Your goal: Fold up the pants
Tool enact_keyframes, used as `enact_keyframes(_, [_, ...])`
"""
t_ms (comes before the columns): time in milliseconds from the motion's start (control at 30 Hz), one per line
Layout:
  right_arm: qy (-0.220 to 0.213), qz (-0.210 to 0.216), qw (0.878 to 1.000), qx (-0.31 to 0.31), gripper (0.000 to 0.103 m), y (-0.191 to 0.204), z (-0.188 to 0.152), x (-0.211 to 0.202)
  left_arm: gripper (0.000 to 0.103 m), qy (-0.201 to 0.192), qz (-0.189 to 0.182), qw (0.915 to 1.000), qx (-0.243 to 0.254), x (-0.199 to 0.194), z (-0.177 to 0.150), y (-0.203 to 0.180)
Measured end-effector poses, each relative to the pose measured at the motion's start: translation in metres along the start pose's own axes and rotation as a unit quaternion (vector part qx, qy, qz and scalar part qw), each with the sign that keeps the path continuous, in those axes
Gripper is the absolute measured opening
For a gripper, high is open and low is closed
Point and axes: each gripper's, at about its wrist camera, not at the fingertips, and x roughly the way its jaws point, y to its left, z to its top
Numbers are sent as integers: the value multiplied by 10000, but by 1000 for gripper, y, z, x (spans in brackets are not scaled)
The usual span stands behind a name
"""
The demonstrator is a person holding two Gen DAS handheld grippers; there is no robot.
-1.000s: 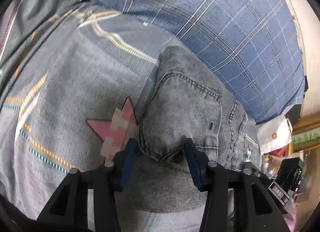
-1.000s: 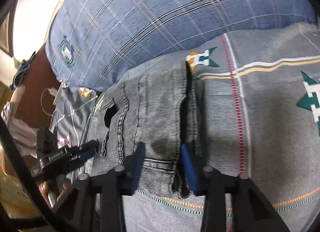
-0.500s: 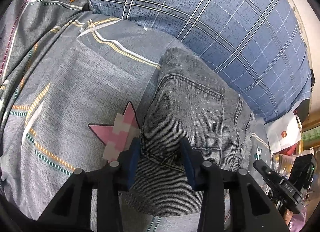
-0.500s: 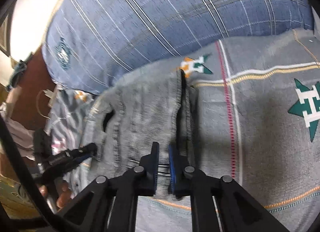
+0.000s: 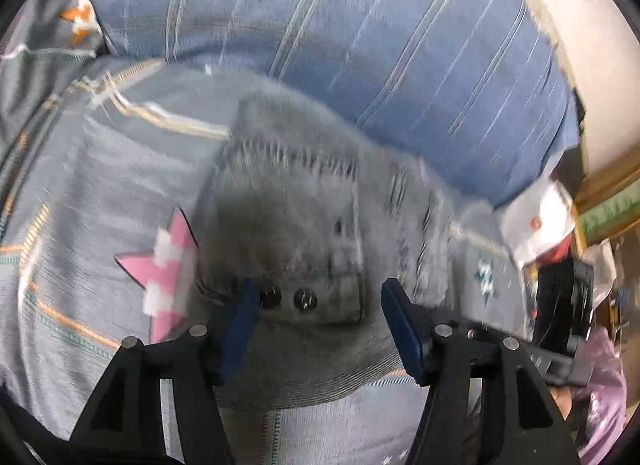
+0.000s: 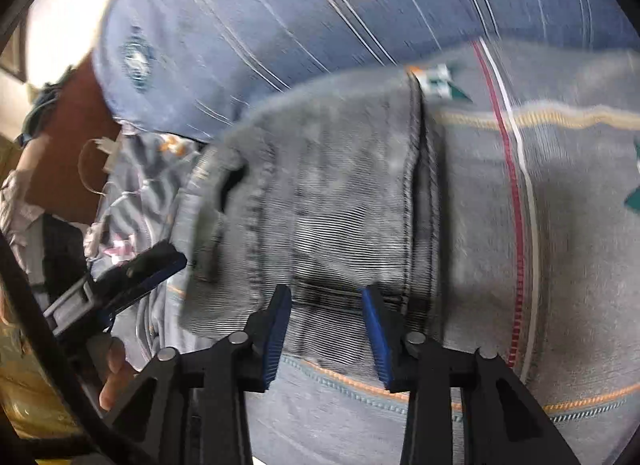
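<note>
**Both grippers spread over folded jeans, nothing clamped**

Left gripper [image 5: 316, 305]: black frame, blue-padded fingers [image 5: 404, 325] wide apart. They straddle the near edge of the folded grey denim pants [image 5: 288, 217], at the waistband with two dark metal buttons [image 5: 288, 299]. Left pad sits right beside the left button; whether it touches is lost in motion blur. Right pad is clear of the cloth edge. Nothing pinched between them.

Right gripper [image 6: 326, 305]: same build, blue pads [image 6: 276, 329] apart, a narrower gap than on the left one. The gap frames the near end of the pants [image 6: 320, 205], just left of the dark stitched seam [image 6: 416, 185] that runs near to far. Pads appear to lie over the fabric, not closed on it.

Pants: compact folded bundle, lying flat, extending away from both grippers. Back pocket stitching faces up in the left wrist view. Belt loop and waist opening show at the left side in the right wrist view.

Underneath: grey patterned bedsheet [image 5: 100, 185] with orange and white stripes and a pink pixel star [image 5: 164, 265], the star just left of the pants. In the right view a red-and-white stripe [image 6: 512, 185] runs right of the seam.

Far side: blue plaid pillow [image 5: 360, 45], touching the far end of the pants.

Both views are blurred.
</note>
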Motion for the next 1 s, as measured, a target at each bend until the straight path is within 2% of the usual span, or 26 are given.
enact_keyframes(133, [-44, 95, 9999, 2, 40, 1, 1, -3, 64, -17, 120, 9999, 56, 4, 0, -3])
enact_keyframes(200, [-178, 190, 9996, -59, 40, 3, 2, -11, 64, -139, 137, 9998, 59, -2, 0, -2])
enact_keyframes(233, [-266, 235, 9993, -67, 44, 3, 3, -17, 64, -242, 202, 9995, 57, -5, 2, -1])
enact_keyframes(267, [-431, 292, 9986, -58, 49, 2, 5, -24, 64, -341, 273, 9990, 51, -10, 3, -1])
enact_keyframes(333, [-900, 424, 9950, 56, 79, -3, 6, -43, 64, -621, 572, 9964, 63, -17, 3, -1])
enact_keyframes(367, [-1145, 459, 9923, 139, 81, -6, 7, -53, 64, -793, 809, 9935, 119, -21, 2, -3])
enact_keyframes(433, [-1440, 394, 9886, 207, 82, -8, 6, -64, 66, -1123, 1280, 9848, 354, -26, -2, -11])
enact_keyframes(533, [-1907, -47, 9816, 104, 82, 0, 4, -77, 72, -1699, 1956, 9620, 860, -36, -13, -31])
enact_keyframes(600, [-2056, -364, 9778, -161, 82, 10, 2, -82, 75, -1988, 2214, 9470, 1208, -40, -17, -43])
enact_keyframes(700, [-2090, -712, 9732, -642, 82, 32, 0, -77, 77, -2242, 2390, 9308, 1620, -46, -22, -56])
enact_keyframes(800, [-2035, -791, 9729, -758, 82, 41, -5, -72, 78, -2507, 2592, 9135, 1883, -54, -36, -66])
enact_keyframes(867, [-2073, -869, 9712, -793, 82, 44, -16, -73, 78, -2563, 2693, 9084, 1912, -57, -47, -66])
enact_keyframes(1000, [-2354, -1079, 9627, -784, 82, 51, -52, -77, 78, -2694, 2782, 9075, 1629, -64, -74, -58])
